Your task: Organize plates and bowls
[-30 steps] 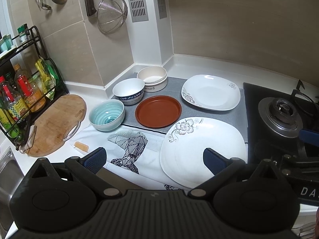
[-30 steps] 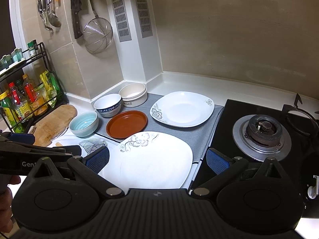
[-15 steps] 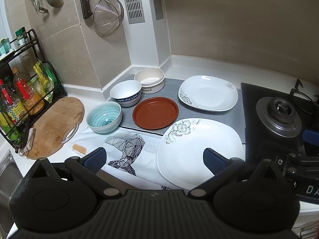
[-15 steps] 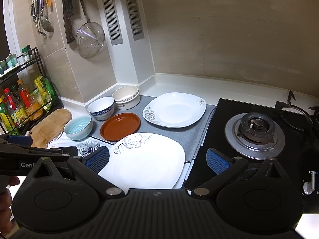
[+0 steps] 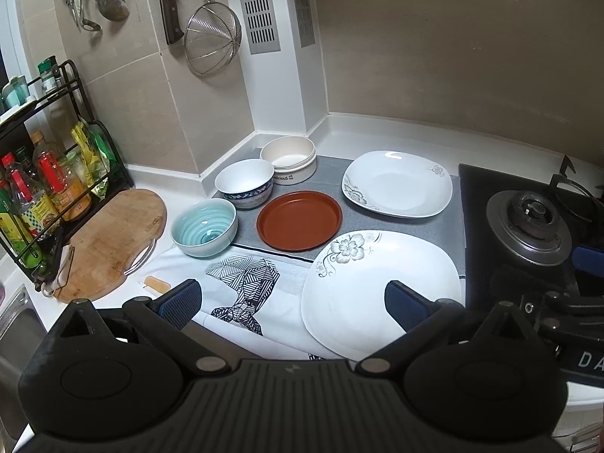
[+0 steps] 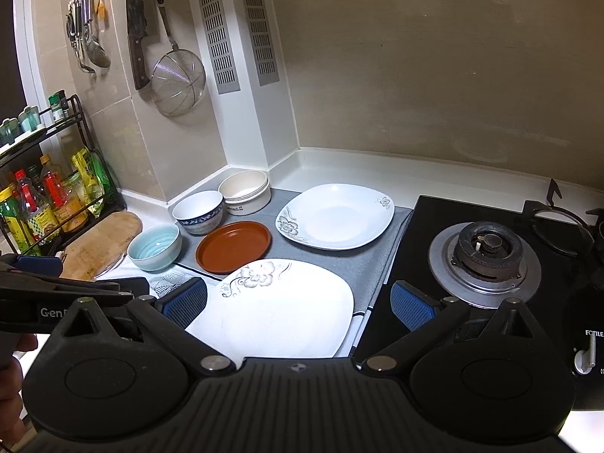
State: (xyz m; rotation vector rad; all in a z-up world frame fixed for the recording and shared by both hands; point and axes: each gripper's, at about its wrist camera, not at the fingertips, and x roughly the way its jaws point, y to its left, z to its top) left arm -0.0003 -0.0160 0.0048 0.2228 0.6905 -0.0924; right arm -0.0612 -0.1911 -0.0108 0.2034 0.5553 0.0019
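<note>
Countertop dishes lie as they did a second ago; both cameras have only risen and drawn back, so sorting is unstarted; large white plate (image 5: 381, 287) at the front edge, brown plate (image 5: 299, 221) mid-mat, bowls (image 5: 204, 227) toward the rear-left corner; left gripper (image 5: 292, 300) and right gripper (image 6: 298, 302) gape wide, empty.

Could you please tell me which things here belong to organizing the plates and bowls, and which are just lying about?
Job: near white plate, far white plate, brown plate, teal bowl, blue-rimmed bowl, cream bowl.
Lying about: cutting board, strainer, burner.
</note>
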